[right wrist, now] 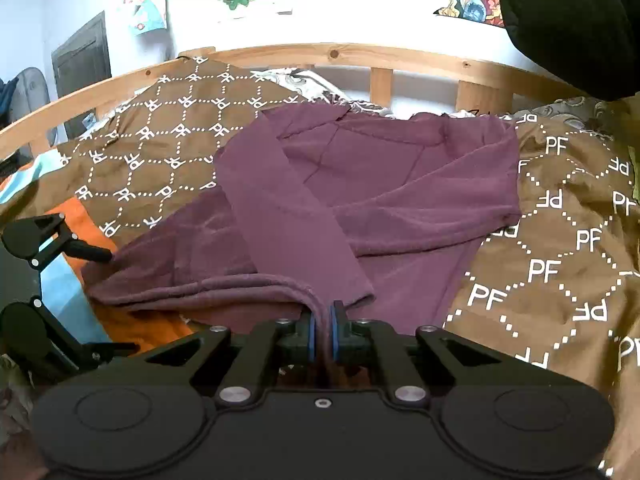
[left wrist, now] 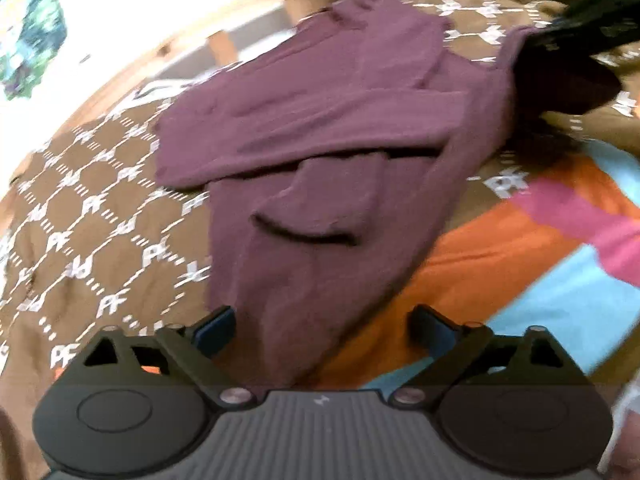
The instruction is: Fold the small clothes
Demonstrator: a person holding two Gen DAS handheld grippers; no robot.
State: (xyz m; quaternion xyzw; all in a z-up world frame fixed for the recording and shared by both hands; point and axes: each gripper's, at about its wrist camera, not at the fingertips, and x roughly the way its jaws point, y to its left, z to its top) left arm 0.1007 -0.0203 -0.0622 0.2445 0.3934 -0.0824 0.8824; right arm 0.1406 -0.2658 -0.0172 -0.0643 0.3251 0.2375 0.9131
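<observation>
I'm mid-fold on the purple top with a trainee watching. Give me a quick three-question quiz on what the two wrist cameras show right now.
1. True or false: the right gripper is shut on the hem of the purple top.
2. Multiple choice: the left gripper is A) open, B) shut on a sleeve, C) out of view.
3. Fill in: the top lies on a brown bedspread printed with the letters ____.

Key: 1 true; 2 A; 3 PF.

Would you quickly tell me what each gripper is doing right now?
Left gripper: jaws open, holding nothing, above the purple top.
Right gripper: jaws closed on the purple top's hem.
</observation>
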